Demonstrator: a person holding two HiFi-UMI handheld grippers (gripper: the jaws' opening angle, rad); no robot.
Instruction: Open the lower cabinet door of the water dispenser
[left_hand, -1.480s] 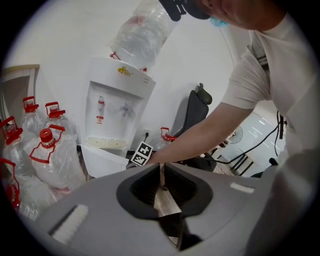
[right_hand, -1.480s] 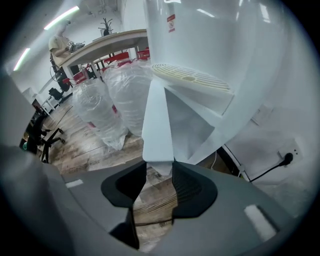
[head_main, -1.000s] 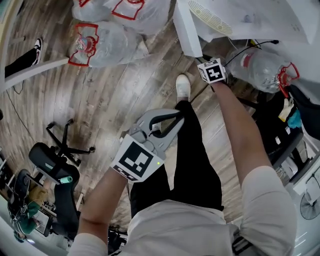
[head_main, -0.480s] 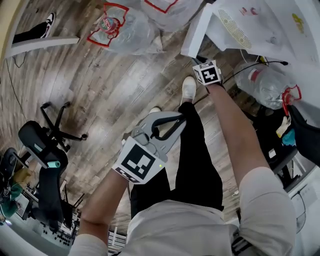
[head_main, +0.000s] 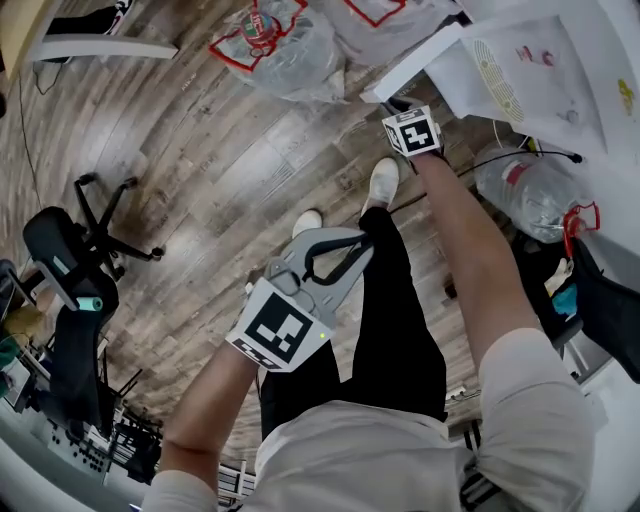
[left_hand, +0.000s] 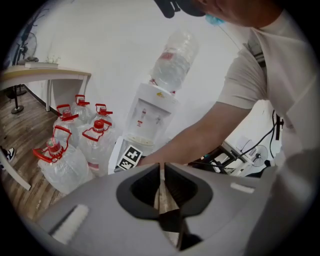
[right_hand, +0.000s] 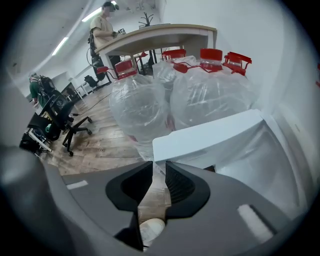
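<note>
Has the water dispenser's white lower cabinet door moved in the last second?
Yes: the white cabinet door swung outward, away from the dispenser's ribbed drip tray.

Five water jugs (left_hand: 60, 165) stand at the left gripper view's lower left; a sixth (left_hand: 172, 65) tops the one water dispenser (left_hand: 150, 112), which has one cabinet door (right_hand: 210, 135). There are two hand-held grippers, left (left_hand: 162, 167) and right (right_hand: 159, 167). One office chair (head_main: 75, 300) stands at the head view's left.
</note>
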